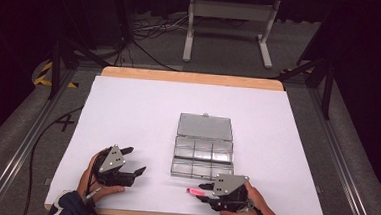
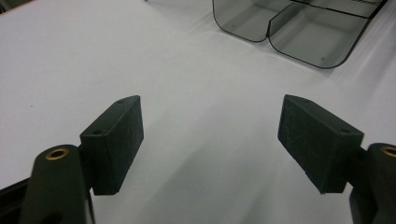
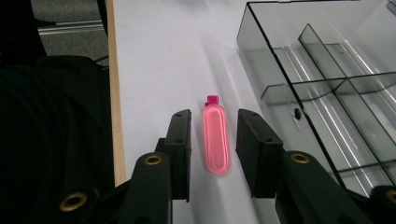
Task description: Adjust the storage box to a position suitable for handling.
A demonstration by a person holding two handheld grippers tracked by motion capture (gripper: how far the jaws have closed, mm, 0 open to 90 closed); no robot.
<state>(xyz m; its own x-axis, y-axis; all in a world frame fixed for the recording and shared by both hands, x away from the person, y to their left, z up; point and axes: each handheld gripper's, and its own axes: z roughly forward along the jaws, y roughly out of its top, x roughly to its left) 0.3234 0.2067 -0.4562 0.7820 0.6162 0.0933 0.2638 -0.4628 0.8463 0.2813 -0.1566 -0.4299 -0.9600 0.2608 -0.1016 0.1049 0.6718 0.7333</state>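
Near the worktop's (image 1: pixel 128 103) front edge, toward its right corner, a pink capsule-shaped piece (image 3: pixel 216 142) lies flat between the jaws of the right hand-held gripper (image 3: pixel 215 149); small gaps show on both sides, so nothing is clasped. Just beyond it sits the clear compartment box (image 1: pixel 203 153), lid laid back. The left hand-held gripper (image 2: pixel 210 140) stands spread wide over bare worktop by the front-left corner.

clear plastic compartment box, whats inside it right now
The clear plastic compartment box lies with its lid open, and every compartment that shows looks empty. The right gripper covers part of its near corner. The pink translucent capsule-shaped piece lies outside, on the white table.
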